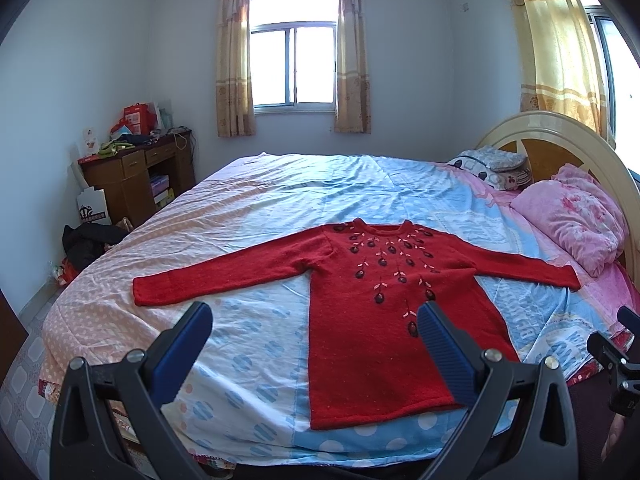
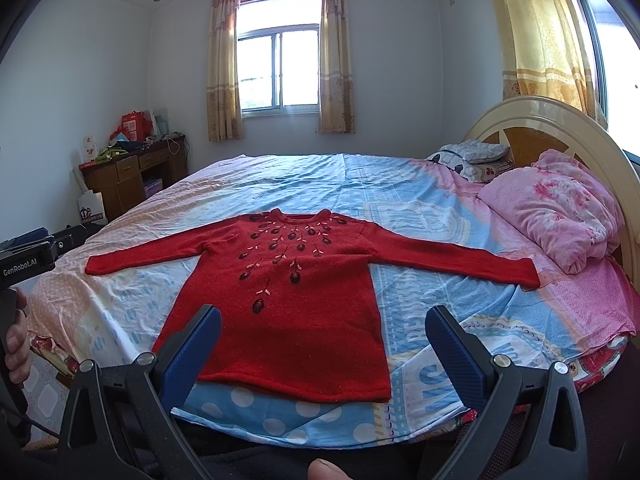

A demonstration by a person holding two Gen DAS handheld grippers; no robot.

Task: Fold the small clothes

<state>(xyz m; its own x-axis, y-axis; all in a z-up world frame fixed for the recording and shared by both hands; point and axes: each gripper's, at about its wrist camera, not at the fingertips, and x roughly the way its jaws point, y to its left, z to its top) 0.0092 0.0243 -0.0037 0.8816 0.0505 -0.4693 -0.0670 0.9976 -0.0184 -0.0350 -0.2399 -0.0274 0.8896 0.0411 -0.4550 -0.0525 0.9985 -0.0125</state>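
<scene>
A: Status on the fold?

B: Nothing done yet. Red sweater (image 1: 360, 300) lies flat on the bed (image 1: 248, 208), front up, both sleeves spread, straight ahead of both claws w/ the hem nearest them.

A: Claws?

B: Left claw (image 1: 316, 344) wide open, empty, above the hem's left part. Right claw (image 2: 324, 344) same, over the hem. All folds left: sleeves in, then body.

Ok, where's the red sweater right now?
The red sweater lies flat on the bed, sleeves spread, hem near the front edge, just ahead of both open grippers; the pink quilt sits to its right.
</scene>
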